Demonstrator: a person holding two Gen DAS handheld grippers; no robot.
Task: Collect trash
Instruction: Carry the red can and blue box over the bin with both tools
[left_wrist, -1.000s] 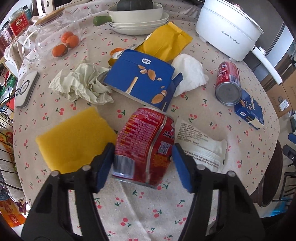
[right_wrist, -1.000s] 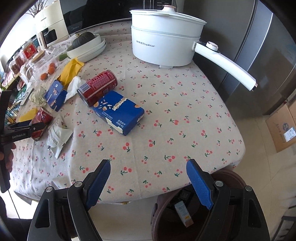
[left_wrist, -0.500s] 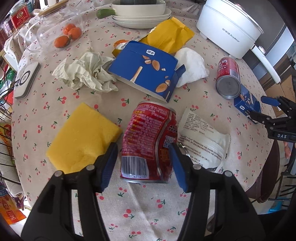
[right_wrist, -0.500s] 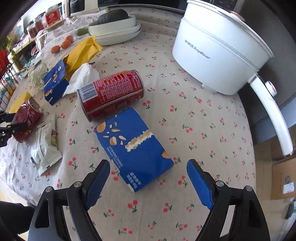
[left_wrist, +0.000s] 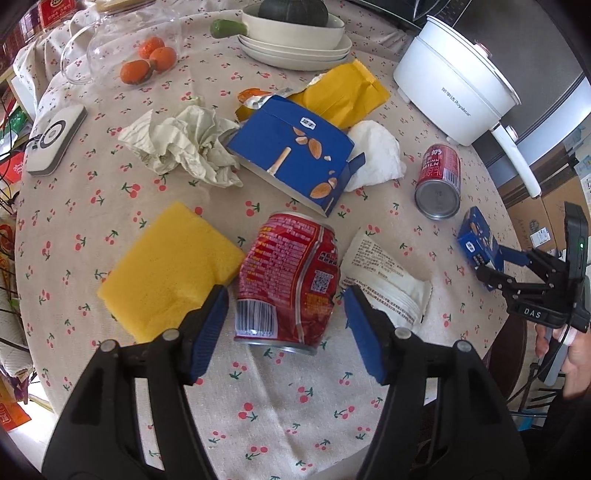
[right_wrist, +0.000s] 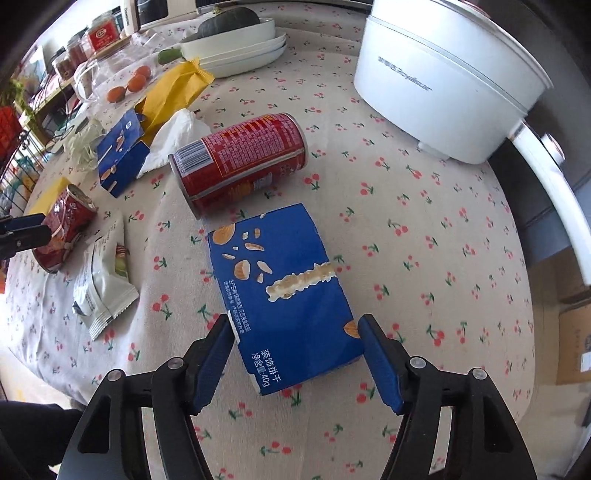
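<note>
Left gripper (left_wrist: 286, 325): jaws spread, straddling the dented red can (left_wrist: 288, 278) that lies on its side on the cherry-print tablecloth (left_wrist: 295, 406); a narrow gap shows between each blue pad and the can wall, so the can is not clamped. A yellow sponge (left_wrist: 166, 273) lies just beside the can on one side; a white snack wrapper (left_wrist: 384, 280) lies just beside it on the other.

Right gripper (right_wrist: 295, 354): jaws spread, one finger on each side of the near end of the blue biscuit box (right_wrist: 284, 295), which lies flat on the cloth; whether the pads touch the box walls cannot be told. Beyond the box an undented red can (right_wrist: 240, 158) rests on its side.

Further back: an opened blue carton (left_wrist: 291, 155); a crumpled tissue (left_wrist: 376, 155) touching it; a yellow paper bag (left_wrist: 343, 92); a crumpled cloth (left_wrist: 184, 144); a white electric pot (right_wrist: 443, 77) near the table edge.
</note>
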